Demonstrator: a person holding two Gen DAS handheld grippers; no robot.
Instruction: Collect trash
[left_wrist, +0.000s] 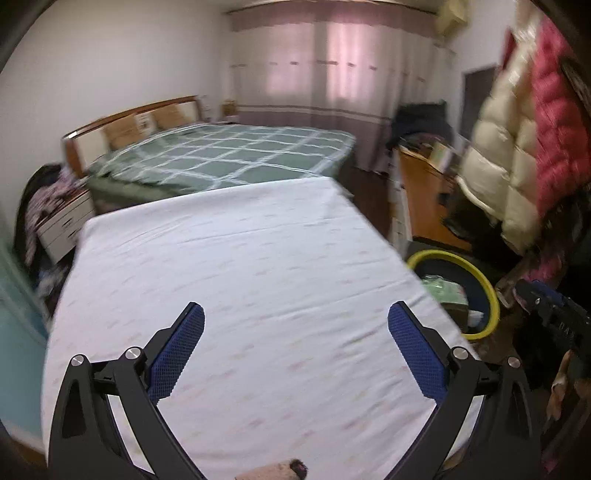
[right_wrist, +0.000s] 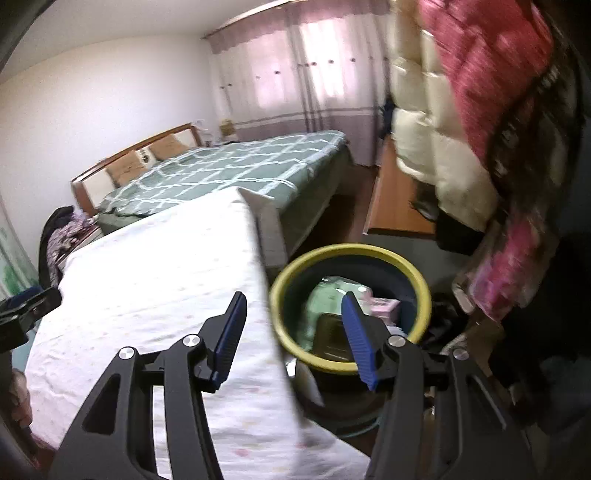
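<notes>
A yellow-rimmed dark bin stands on the floor at the right edge of a white-sheeted table. Inside it lie a pale green packet, a pink packet and a dark item. My right gripper hovers over the table's edge and the bin, jaws apart, nothing between them. In the left wrist view the same bin sits at the right. My left gripper hangs wide open over the bare sheet, holding nothing. A small brownish object shows at the bottom edge.
A bed with a green checked cover lies beyond the table. Puffy cream and red coats hang at the right above a wooden desk. A white drawer unit with clothes stands at the left. Curtains cover the far wall.
</notes>
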